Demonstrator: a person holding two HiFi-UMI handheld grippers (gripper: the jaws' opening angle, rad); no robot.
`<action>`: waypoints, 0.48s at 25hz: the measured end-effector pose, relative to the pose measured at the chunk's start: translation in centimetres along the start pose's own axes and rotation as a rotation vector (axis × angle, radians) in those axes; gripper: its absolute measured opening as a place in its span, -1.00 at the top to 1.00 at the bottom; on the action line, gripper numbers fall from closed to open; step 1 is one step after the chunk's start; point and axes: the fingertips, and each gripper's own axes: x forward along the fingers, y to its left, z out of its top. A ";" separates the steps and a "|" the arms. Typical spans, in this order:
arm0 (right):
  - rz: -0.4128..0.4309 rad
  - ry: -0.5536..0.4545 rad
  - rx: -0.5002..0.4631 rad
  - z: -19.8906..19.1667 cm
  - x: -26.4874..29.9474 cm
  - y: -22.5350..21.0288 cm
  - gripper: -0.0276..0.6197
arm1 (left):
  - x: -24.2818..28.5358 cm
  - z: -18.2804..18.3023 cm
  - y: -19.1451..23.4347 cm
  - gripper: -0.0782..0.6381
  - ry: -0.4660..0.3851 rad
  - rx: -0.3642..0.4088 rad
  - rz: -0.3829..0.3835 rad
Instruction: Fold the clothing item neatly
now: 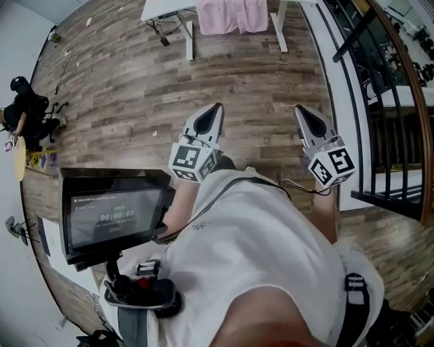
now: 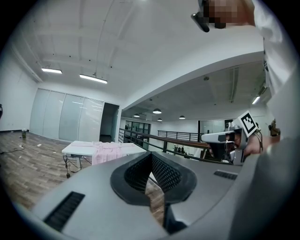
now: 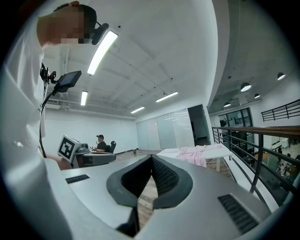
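A pink clothing item [image 1: 232, 16] hangs over the front edge of a white table [image 1: 163, 7] at the top of the head view, well away from both grippers. It also shows far off in the left gripper view as the pink garment [image 2: 107, 151] and in the right gripper view as the pink garment [image 3: 193, 153]. My left gripper [image 1: 218, 107] and right gripper [image 1: 297, 109] are held level in front of the person's body, side by side over the wooden floor. Both are shut, their tips together, with nothing between them.
A black railing [image 1: 380, 101] runs along the right side. A screen on a mount [image 1: 112, 210] sits by the person's left. At the far left a seated person [image 1: 24, 101] is at a desk. Cables [image 1: 163, 30] lie under the white table.
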 end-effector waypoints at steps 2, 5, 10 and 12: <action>0.002 -0.003 0.003 -0.6 -0.3 -1.1 0.91 | 0.8 -1.0 -0.7 0.77 0.007 -0.004 0.003; 0.003 -0.010 0.007 -1.8 -1.2 -3.0 0.91 | 2.3 -2.6 -2.0 0.77 0.013 -0.003 0.004; -0.005 -0.016 0.005 -1.7 -2.5 -2.7 0.91 | 1.8 -2.4 -3.2 0.77 0.002 -0.004 -0.003; -0.005 -0.009 0.004 -1.4 -0.7 -3.7 0.91 | 3.3 -2.3 -1.9 0.77 0.007 -0.013 -0.006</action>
